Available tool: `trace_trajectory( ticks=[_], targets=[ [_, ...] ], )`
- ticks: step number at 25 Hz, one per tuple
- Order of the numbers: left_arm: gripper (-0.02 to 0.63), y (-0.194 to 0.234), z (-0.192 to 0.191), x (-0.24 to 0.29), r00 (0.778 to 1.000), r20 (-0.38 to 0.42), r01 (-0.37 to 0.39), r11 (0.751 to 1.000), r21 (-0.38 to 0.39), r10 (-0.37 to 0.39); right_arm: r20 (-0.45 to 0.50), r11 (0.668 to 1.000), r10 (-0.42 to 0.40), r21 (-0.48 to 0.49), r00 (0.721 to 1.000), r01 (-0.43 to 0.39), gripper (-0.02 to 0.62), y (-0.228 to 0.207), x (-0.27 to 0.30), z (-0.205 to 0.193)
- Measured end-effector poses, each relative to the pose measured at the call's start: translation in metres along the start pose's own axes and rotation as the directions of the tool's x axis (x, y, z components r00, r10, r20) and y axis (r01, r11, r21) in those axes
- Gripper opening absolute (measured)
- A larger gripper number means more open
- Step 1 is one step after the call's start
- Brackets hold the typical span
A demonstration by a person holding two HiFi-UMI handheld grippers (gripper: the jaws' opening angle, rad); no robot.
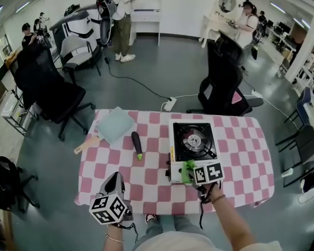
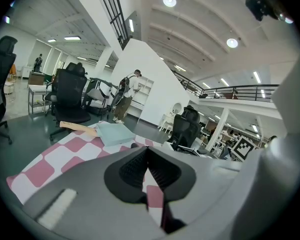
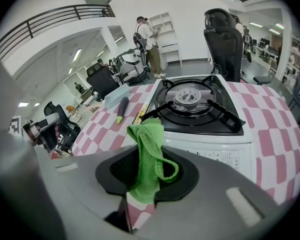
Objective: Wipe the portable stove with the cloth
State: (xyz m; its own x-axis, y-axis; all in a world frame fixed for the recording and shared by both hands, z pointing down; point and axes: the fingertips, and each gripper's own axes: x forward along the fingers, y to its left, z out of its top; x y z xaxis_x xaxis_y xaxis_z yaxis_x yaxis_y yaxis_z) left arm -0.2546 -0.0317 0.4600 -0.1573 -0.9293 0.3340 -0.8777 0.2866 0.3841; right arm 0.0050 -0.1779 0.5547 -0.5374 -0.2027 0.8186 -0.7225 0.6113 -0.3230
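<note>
1. Head view: The portable stove stands on the right half of the checked surface, near the person's edge. The right gripper is at the stove's front edge and holds the green cloth there. The left gripper hangs over the front left part of the surface, well apart from the stove. Farther left lie a dark long object with a green end, a pale flat box and a wooden piece.

2. Left gripper view: The jaws stand together at their tips, and only the pink and white squares show below them. The ribbed black pads look rubbery. I think this free gripper should rest on the stove's side, so that the light body does not slide during wiping.

3. Right gripper view: The jaws are pinched on the cloth, which is bunched into a soft knitted roll and rises above them. Just beyond it is the stove's white front panel, smooth and with small print. The top is glossy black, with a four-armed black grate around a round metal burner. To wipe well, I would lower the free end flat onto the black top and stroke between the grate arms, not across them, because the loose knit may catch on them.
</note>
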Motion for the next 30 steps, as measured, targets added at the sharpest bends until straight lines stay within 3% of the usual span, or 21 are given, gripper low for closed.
trace_trajectory(
  ticks=[30],
  targets=[
    [0.000,-0.075,-0.012,0.043,0.995,-0.043,0.098,0.994,0.057,-0.095,0.029,0.994,-0.059,0.093,0.998,0.056,0.083,-0.077,-0.035,-0.015]
  ],
)
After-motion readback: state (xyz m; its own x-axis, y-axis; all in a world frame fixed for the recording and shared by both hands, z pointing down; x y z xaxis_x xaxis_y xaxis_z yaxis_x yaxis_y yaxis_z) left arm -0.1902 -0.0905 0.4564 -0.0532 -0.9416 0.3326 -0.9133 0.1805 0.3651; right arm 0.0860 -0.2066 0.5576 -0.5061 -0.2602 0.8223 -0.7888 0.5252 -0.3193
